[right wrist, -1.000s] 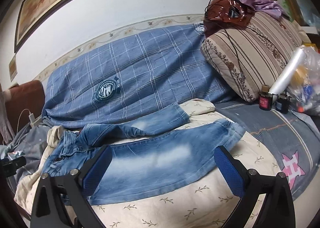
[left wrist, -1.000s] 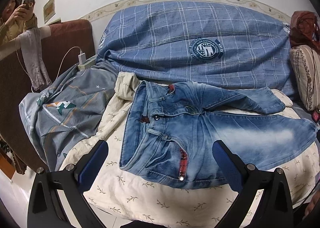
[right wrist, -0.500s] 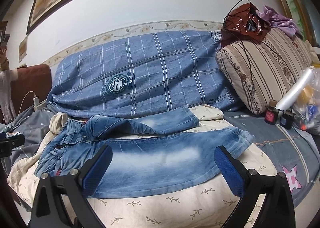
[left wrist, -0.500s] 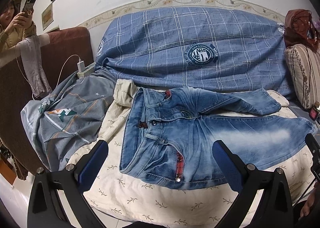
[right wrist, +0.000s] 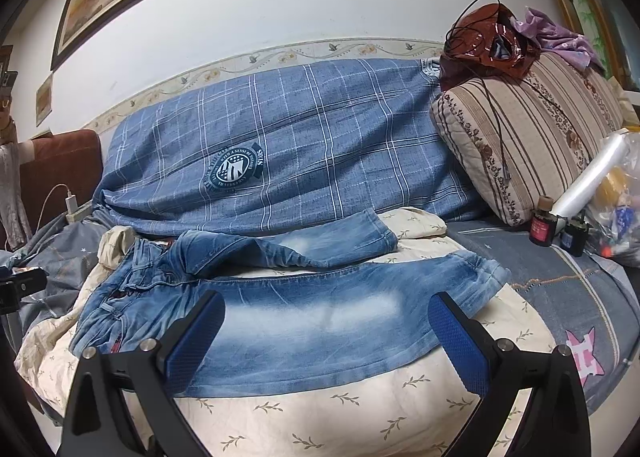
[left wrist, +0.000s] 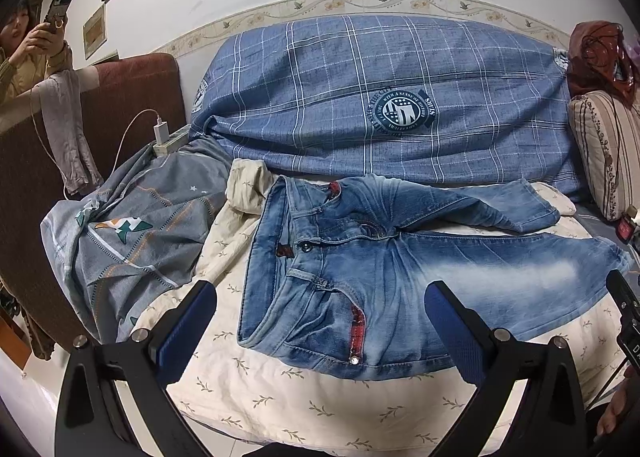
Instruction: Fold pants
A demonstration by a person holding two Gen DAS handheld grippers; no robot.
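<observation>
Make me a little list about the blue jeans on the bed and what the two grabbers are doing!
pants: faded blue denim jeans, spread flat, unfolded
lying on: cream leaf-print quilt
legs: apart, far leg angled away from near leg
waistband: towards the left gripper's side
behind: blue checked blanket
left gripper: open, empty
right gripper: open, empty

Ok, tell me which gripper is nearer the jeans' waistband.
Left. The left gripper hovers open just in front of the waistband; the right gripper hovers open over the lower leg, farther along.
</observation>
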